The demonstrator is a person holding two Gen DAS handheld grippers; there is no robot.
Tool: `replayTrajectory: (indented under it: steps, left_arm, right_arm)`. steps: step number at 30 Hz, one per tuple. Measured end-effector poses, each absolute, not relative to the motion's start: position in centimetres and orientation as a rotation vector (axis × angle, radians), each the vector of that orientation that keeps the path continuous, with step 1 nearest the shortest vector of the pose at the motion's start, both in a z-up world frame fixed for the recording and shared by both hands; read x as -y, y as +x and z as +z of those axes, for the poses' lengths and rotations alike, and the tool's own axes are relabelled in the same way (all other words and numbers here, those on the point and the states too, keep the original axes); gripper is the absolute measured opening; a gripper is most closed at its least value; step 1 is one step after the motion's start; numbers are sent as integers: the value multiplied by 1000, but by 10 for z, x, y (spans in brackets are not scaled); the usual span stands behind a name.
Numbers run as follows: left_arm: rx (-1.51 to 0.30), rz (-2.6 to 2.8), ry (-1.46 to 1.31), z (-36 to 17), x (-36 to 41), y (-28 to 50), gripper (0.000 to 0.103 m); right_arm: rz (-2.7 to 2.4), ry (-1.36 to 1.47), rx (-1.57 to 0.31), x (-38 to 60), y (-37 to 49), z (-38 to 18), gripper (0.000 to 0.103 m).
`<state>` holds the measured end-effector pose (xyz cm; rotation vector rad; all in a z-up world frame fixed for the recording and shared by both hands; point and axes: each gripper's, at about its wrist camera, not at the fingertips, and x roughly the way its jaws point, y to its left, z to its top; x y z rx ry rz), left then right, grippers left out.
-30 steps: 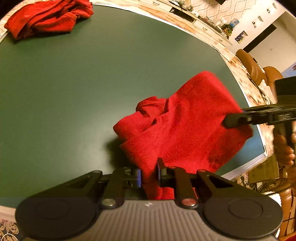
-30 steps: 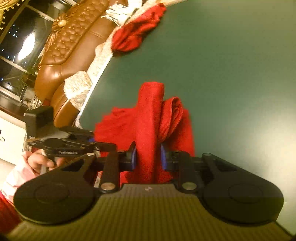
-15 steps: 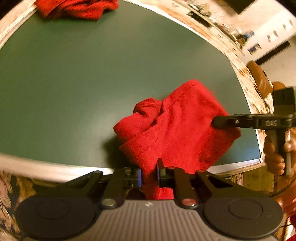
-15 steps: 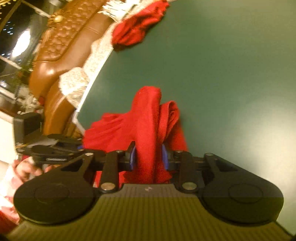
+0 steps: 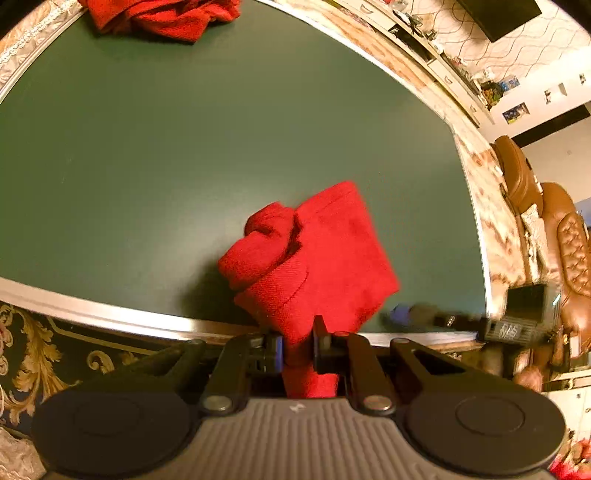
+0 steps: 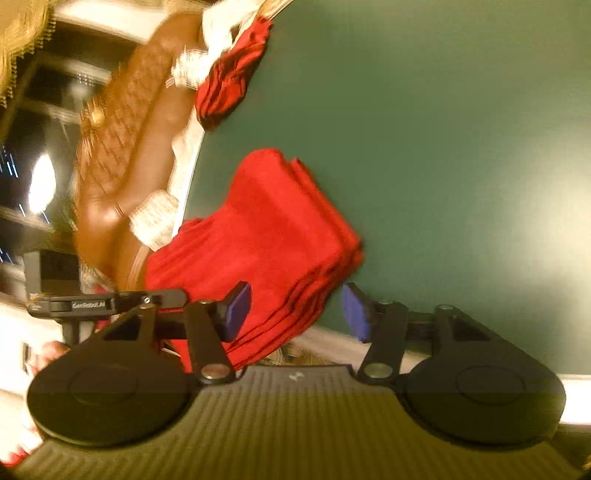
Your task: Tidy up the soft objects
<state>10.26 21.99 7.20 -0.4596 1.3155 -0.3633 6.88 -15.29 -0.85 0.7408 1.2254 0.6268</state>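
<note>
A red towel [image 5: 317, 258] hangs folded over the near edge of the green table [image 5: 184, 147]. My left gripper [image 5: 297, 345] is shut on the towel's lower corner. In the right wrist view the same red towel [image 6: 266, 236] shows stacked folds, and my right gripper [image 6: 295, 310] stands open around its near edge, pads apart from the cloth. The right gripper [image 5: 410, 314] appears blurred at the right in the left wrist view. The left gripper [image 6: 155, 297] shows at the left in the right wrist view. A second red cloth [image 5: 162, 14] lies crumpled at the table's far corner.
Brown leather chairs [image 5: 569, 236] with white fringed covers stand past the table's right side. The crumpled red cloth [image 6: 232, 77] lies by the table edge near a chair [image 6: 122, 129]. A patterned cloth [image 5: 37, 350] hangs below the table's front edge. A person's hand [image 6: 51, 350] grips the left tool.
My right gripper has opened and let go of the towel, pulling back from it. The left gripper has drawn the towel toward the table's near edge, still shut on it.
</note>
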Motion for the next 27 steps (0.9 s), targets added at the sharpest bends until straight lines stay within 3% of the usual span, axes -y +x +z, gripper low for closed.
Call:
replayTrajectory:
  steps: [2,5,17,18,20,24,25,27]
  left_arm:
    - [-1311,-367,-464,80,-215,108,15]
    - [-1313,-363,-447,89,-210,114,15]
    - [-1374,-170,-319,29,-257,127,16]
    - [-1374,-174,-310,25,-259,128,18]
    - [-1376,-175,-316,19,-263,129,35]
    - [-1370,-180,-305,21,-268,121,52]
    - [-1364,-187,-314,22,-269,118,56]
    - [-1357,-203,-332,22,-270,113,57]
  right_arm:
    - [605,852,-1211,154,57,-23,78]
    - [615,1024,-1182,149,53,-43,80]
    - [578,879,-1164,120,93,-51,81]
    - [594,845,-1169,121,97,-45,81]
    - [627,776,-1178,123,105,-33,81]
    - [702,628,-1195,103,116,-22,80]
    - [715,599,-1199,96,118,-21,78]
    - [731,540,-1205,86,120,-19,46]
